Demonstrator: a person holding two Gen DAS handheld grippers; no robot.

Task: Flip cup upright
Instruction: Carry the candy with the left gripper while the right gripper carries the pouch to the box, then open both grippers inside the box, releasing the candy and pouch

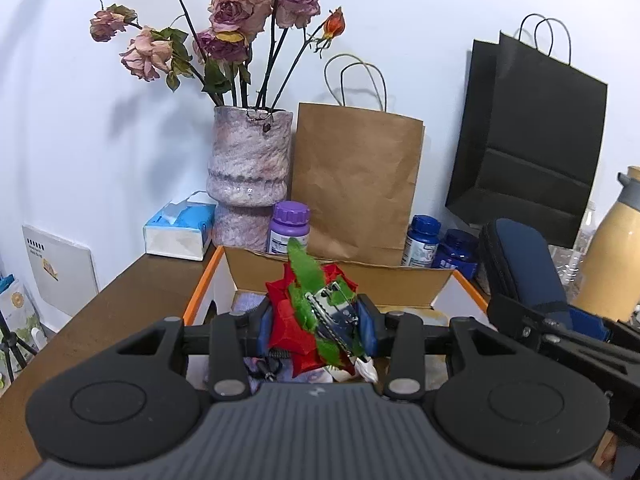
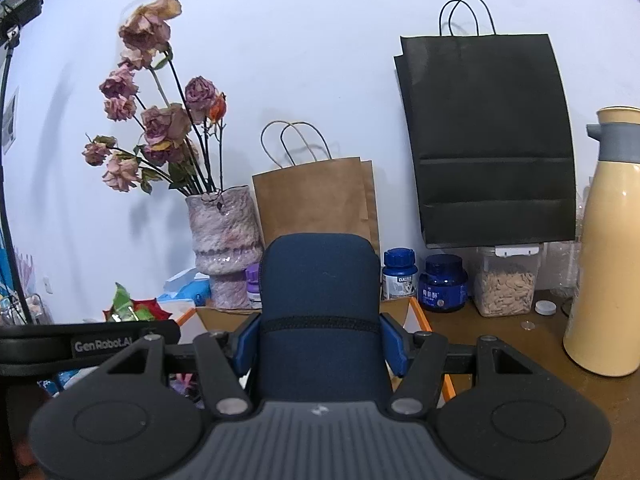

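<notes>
Left gripper (image 1: 316, 322): centre of frame, clamped on a red fabric flower clip (image 1: 310, 312).
Right gripper (image 2: 320, 340): lower centre, clamped on a navy zip case (image 2: 320, 280).
Box (image 1: 340, 276): underneath both.

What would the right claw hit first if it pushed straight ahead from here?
Probably the brown paper bag against the wall: the right claw, shut on the navy zip case, points toward it over the open box. Depth is unclear.

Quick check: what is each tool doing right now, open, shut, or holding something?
Left tool: shut on the red artificial flower clip.
Right tool: shut on the dark blue zip case.
</notes>
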